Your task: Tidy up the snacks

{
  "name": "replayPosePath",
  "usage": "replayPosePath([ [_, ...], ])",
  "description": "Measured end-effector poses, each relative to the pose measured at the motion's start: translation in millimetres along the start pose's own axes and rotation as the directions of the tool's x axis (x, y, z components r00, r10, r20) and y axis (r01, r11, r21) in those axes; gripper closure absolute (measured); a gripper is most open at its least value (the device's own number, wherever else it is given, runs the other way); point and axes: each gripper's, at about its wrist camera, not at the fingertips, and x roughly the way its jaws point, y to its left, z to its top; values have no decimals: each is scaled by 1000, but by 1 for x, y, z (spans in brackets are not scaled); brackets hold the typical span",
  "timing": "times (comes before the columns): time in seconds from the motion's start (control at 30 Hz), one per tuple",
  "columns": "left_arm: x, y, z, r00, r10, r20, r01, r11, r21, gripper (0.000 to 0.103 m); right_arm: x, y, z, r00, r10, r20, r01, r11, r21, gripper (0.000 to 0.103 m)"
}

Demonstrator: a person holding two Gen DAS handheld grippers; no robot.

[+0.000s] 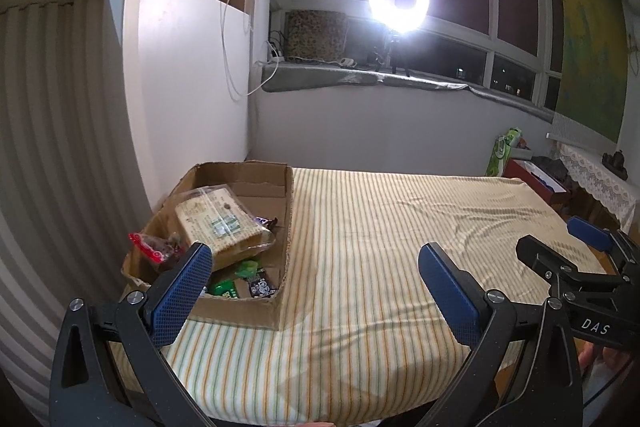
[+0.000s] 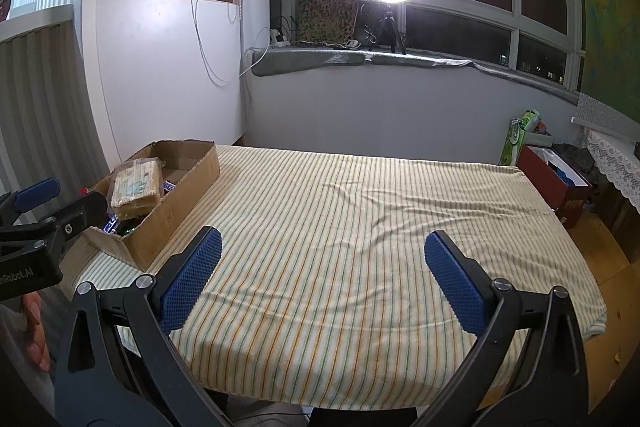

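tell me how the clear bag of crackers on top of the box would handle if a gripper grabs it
The bag of crackers looks loosely wrapped in glossy film, so probably crinkly and slippery. The stacked crackers inside seem brittle; a hard squeeze may crack them. It lies tilted on other snacks in the cardboard box, so it may slide.

From my left wrist view, the near finger [image 1: 182, 295] hides part of the cardboard box [image 1: 286, 227], the small packets [image 1: 244, 277] under the cracker pack [image 1: 220, 227] are too blurred to read, and the right gripper [image 1: 560, 247] is cut off at the right edge.

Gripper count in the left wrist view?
2. The left gripper is open in the foreground over the striped cloth; the right gripper enters at the right edge, also open.
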Motion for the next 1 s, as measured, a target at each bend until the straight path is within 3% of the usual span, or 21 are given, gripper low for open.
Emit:
replayPosePath([
  [1.0,-1,-2,-1,1000,-2,-3,2,1000,21,0,-7,-2,-1,1000,-1,-4,1,1000,-3,0],
])
